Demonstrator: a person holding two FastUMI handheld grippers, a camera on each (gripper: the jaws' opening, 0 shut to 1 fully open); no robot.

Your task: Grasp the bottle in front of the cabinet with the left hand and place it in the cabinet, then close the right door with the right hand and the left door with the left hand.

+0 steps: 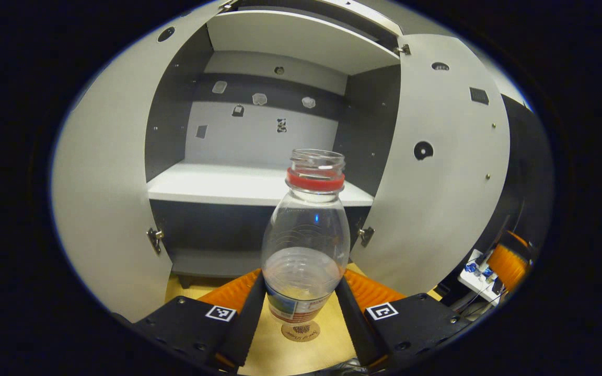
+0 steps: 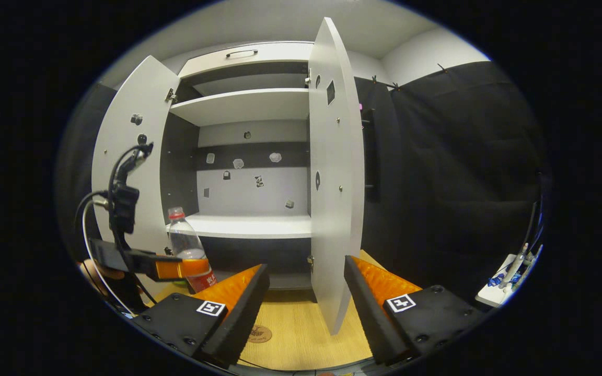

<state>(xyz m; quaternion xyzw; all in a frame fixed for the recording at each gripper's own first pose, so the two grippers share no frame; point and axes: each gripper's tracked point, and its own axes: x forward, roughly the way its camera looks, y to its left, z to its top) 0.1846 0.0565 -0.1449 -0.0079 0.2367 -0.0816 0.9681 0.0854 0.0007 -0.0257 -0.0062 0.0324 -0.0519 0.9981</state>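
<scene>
Two tools: left tool (image 1: 301, 308) clamped on capless bottle (image 1: 305, 245), label unreadable; right tool (image 2: 306, 297) wide.

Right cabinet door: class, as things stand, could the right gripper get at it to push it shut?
Probably yes. The right cabinet door stands open, edge-on, just ahead of the right gripper, whose fingers are open with nothing between them. The left gripper and bottle sit off to the side.
</scene>
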